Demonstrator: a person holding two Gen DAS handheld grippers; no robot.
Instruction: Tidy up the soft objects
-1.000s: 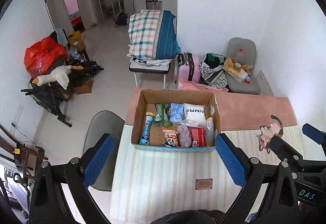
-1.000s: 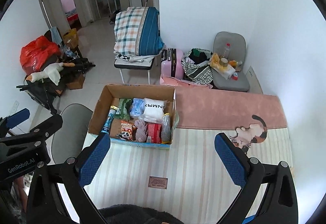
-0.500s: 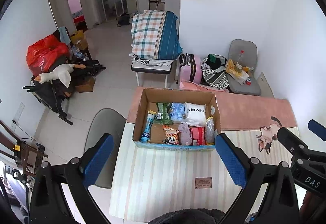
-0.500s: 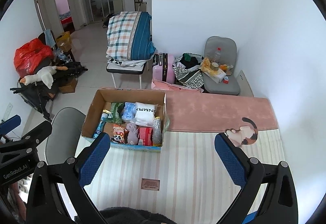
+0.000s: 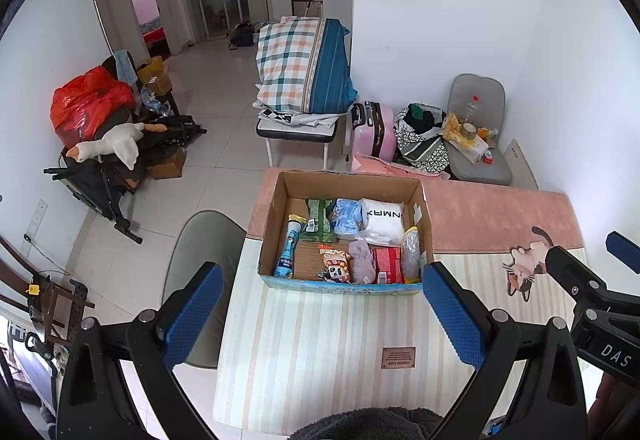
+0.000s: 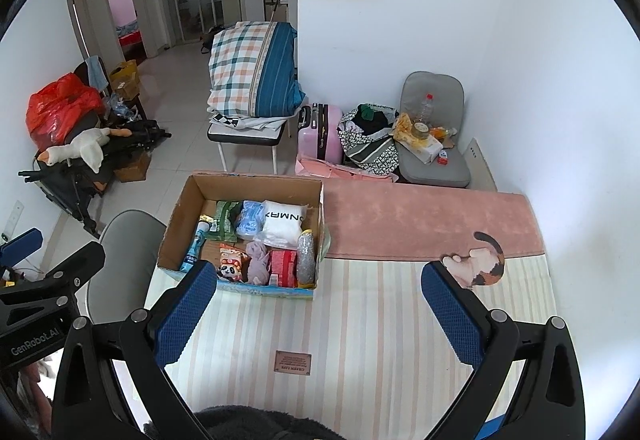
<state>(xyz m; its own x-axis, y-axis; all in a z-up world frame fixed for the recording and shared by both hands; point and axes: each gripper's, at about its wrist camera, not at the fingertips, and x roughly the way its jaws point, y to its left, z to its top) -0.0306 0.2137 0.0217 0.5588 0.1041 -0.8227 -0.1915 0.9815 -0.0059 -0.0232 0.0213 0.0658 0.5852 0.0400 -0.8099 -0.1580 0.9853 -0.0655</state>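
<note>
An open cardboard box (image 5: 280, 207) (image 6: 176, 224) stands on a striped mat (image 5: 320, 352) (image 6: 360, 340). Inside lie a white soft pack (image 5: 382, 217) (image 6: 282, 220), a light blue pack (image 5: 346, 220) (image 6: 249, 215), a green pouch (image 5: 318, 224), a mauve cloth (image 5: 362, 260) (image 6: 258, 260), a panda snack bag (image 5: 334, 266) (image 6: 230, 266), a red pack (image 5: 387, 264) and a blue bottle (image 5: 289, 248). My left gripper (image 5: 320, 316) hovers open, high in front of the box. The right gripper (image 6: 316, 316) is open too, over the mat to the box's right. Neither holds anything.
A pink rug (image 5: 500, 215) with a cat-shaped piece (image 5: 524, 268) (image 6: 480, 260) borders the mat. A grey chair (image 5: 200, 248) stands left of the mat. Further off are a bench with folded plaid bedding (image 5: 304, 67), a pink suitcase (image 5: 374, 127) and a goose plush (image 5: 108, 145).
Both grippers have risen and pulled back a little, so the box looks smaller and lower. The right view has swung rightwards. Both stay open.
</note>
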